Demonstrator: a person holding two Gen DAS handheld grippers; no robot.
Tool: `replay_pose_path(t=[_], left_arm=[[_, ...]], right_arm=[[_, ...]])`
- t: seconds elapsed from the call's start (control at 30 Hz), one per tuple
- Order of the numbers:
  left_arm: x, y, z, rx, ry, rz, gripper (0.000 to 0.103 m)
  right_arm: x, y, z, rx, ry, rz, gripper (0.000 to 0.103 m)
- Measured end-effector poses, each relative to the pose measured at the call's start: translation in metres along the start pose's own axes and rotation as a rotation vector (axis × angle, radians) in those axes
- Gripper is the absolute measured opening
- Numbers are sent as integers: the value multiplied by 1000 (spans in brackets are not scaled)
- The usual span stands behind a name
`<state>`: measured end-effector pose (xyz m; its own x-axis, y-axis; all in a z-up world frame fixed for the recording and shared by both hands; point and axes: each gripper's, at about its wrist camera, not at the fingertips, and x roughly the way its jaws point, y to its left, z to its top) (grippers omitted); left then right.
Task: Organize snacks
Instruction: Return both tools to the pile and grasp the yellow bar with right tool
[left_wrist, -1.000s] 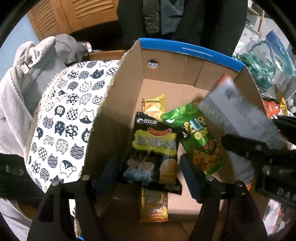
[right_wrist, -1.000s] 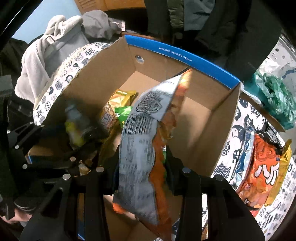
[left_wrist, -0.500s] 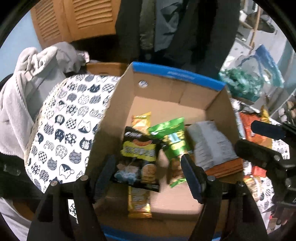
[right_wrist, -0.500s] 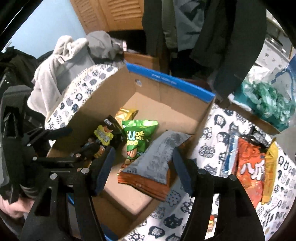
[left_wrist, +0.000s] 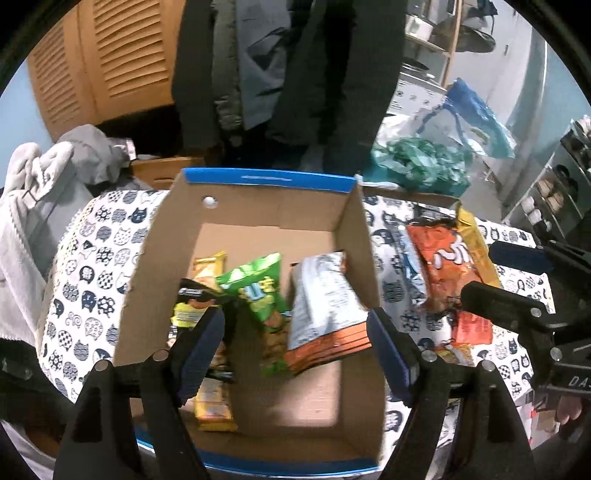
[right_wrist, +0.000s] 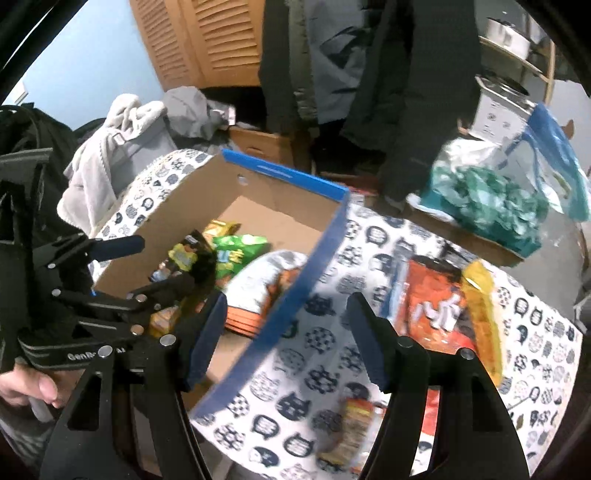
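Since a moment ago, our right gripper (right_wrist: 286, 334) has let go of the silver and orange bag (left_wrist: 325, 306) and pulled back from the cardboard box (left_wrist: 258, 218); it now hangs over the cat-print tablecloth (right_wrist: 314, 373), just outside the box's blue-edged right wall. Its jaws stand wide apart with nothing between them.

Our left gripper (left_wrist: 295, 354) has also risen and hovers above the near half of the box, jaws spread and empty.

Inside the box, the silver and orange bag lies on the right side, leaning toward the right wall. A green bag (left_wrist: 264, 299) lies beside it in the middle, touching it. A black and yellow bag (left_wrist: 192, 306) sits to the left, partly hidden behind the left finger (left_wrist: 201, 347). A yellow packet (left_wrist: 208, 264) lies behind those, and another yellow packet (left_wrist: 214, 406) lies near the front wall.

On the tablecloth to the right of the box, an orange bag (right_wrist: 436, 295) lies flat, with a yellow bag (right_wrist: 480, 306) tucked along its far side. A small orange packet (right_wrist: 354, 421) lies nearer us, too blurred to describe further.
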<state>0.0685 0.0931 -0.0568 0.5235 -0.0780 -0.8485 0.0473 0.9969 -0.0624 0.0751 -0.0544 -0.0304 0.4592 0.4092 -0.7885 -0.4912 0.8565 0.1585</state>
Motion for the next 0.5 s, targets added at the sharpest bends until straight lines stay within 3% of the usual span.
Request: replay_pose_path(t=[0.17,0.5], left_arm=[[-3,-22,4,15,2,-36,81],[1,-79,10,135,4,-17,81]], right_arm=[[-17,-27,-14,12,-5,-38,68],[-45,-88,-39,29,7,-90,68]])
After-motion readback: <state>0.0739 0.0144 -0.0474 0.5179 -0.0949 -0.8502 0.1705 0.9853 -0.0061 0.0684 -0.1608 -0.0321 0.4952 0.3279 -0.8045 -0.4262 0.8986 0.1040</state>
